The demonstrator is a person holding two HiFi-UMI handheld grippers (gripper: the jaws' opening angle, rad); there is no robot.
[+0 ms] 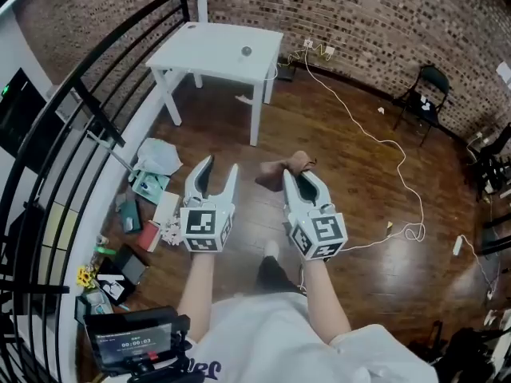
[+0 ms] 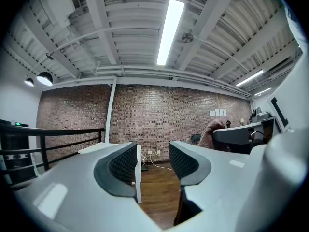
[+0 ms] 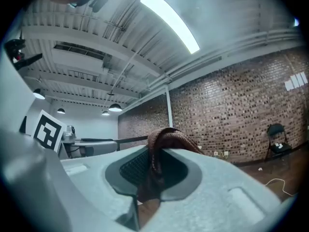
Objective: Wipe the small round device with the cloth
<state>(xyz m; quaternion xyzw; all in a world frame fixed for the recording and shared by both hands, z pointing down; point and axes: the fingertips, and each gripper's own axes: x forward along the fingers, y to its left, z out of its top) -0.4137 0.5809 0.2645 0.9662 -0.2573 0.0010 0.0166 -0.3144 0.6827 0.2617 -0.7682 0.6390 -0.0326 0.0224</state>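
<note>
Brown cloth point(image 1: 277, 173) is pinched between the pressed-together jaws of the right gripper point(image 1: 302, 179), ready for wiping. The left gripper point(image 1: 217, 170) is spread and holds nothing. The small round device point(image 1: 246, 51) lies on the white table point(image 1: 200, 54), well apart, so the wiping is not yet begun.

Too small to tell in the head view: the small round device point(image 1: 246, 51) on the white table point(image 1: 200, 54) — only a grey dot. Middle part of the cloth point(image 3: 166, 141) hidden, pinched between the jaws of the right gripper point(image 3: 157, 161). Small things point(image 1: 148, 190) by the railing point(image 1: 102, 124) blurred — not nameable. Person's torso point(image 1: 271, 333) cut off by the lower edge.
</note>
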